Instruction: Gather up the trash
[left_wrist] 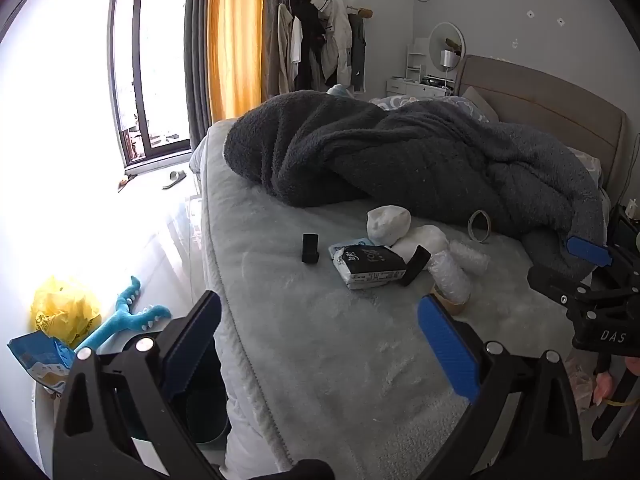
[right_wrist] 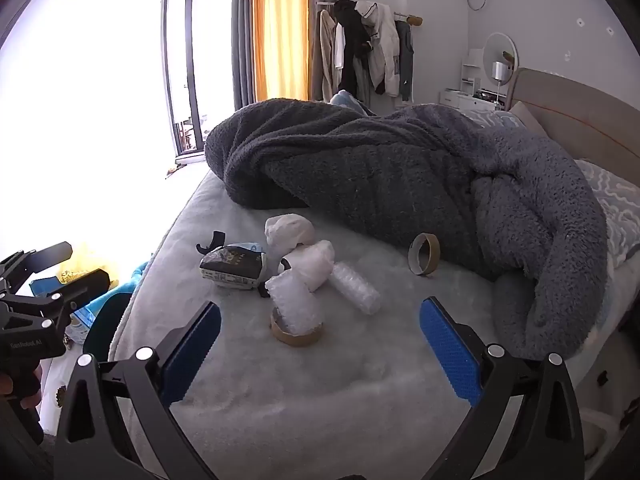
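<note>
Trash lies clustered on the pale grey fleece-covered bed (right_wrist: 320,392), in front of the rumpled dark grey fleece blanket (right_wrist: 400,176). Nearest the blanket stands an empty brown cardboard tape ring (right_wrist: 424,254) on edge. Further from the blanket sit a crumpled white paper wad (right_wrist: 290,232), clear bubble-wrap rolls (right_wrist: 356,288), one of them standing in a second flat brown tape ring (right_wrist: 296,334), and a black-and-white printed plastic packet (right_wrist: 234,268) whose lettering is too small to read.

The right hand-held gripper (right_wrist: 320,344) hovers with its blue-padded jaws spread wide and nothing between them, the flat tape ring just ahead. The left hand-held gripper (left_wrist: 320,344) is likewise spread and empty, the trash well ahead of it and to its right.

"DAS" shows on the right tool's body in the left view; the print on the left tool is blurred. A small black box (left_wrist: 310,248) stands beside the packet.
</note>
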A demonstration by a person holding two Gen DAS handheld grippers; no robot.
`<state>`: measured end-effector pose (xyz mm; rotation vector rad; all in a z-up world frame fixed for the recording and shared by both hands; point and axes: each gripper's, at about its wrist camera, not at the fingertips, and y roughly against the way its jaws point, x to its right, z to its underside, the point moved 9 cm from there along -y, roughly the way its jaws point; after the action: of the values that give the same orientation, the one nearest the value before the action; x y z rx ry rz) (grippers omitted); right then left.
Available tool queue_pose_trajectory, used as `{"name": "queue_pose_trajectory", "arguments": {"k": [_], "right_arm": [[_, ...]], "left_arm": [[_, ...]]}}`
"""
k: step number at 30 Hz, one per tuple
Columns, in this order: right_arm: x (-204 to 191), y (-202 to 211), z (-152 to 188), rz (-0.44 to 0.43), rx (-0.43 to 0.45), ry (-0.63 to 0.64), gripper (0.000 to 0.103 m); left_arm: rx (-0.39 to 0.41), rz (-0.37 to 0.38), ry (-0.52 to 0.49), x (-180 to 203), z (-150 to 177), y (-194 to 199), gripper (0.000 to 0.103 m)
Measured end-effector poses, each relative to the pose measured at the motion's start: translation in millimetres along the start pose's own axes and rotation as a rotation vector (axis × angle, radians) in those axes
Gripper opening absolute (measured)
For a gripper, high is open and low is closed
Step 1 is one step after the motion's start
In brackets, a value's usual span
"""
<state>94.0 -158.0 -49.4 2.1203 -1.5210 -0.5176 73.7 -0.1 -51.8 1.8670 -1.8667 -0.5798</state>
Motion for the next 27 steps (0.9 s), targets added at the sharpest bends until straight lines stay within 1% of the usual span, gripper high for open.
{"name": "queue_pose_trajectory", "arguments": {"k": [6,9,15,27], "right_arm": [[0.4,2.0,-1.0,-0.012,0.002,0.004,0.100],[3.7,2.0,2.5,-0.008,0.003,0.003,0.100],[8.2,2.8,1.2,0.002,0.002,-0.009,0.100],[10.8,6.1,0.3,0.008,0.004,-0.007,0.100]], "left_arm": [[0.010,-0.002,-0.008,1.5,-1.2,3.0,0.100],[0.013,-0.001,-0.011,6.9,-2.0,3.8,0.100],[0.009,0.004,0.004,1.0,-2.3,3.2,0.100],[0.011,0.004,0.003,4.2,-6.9,1.1,0.100]]}}
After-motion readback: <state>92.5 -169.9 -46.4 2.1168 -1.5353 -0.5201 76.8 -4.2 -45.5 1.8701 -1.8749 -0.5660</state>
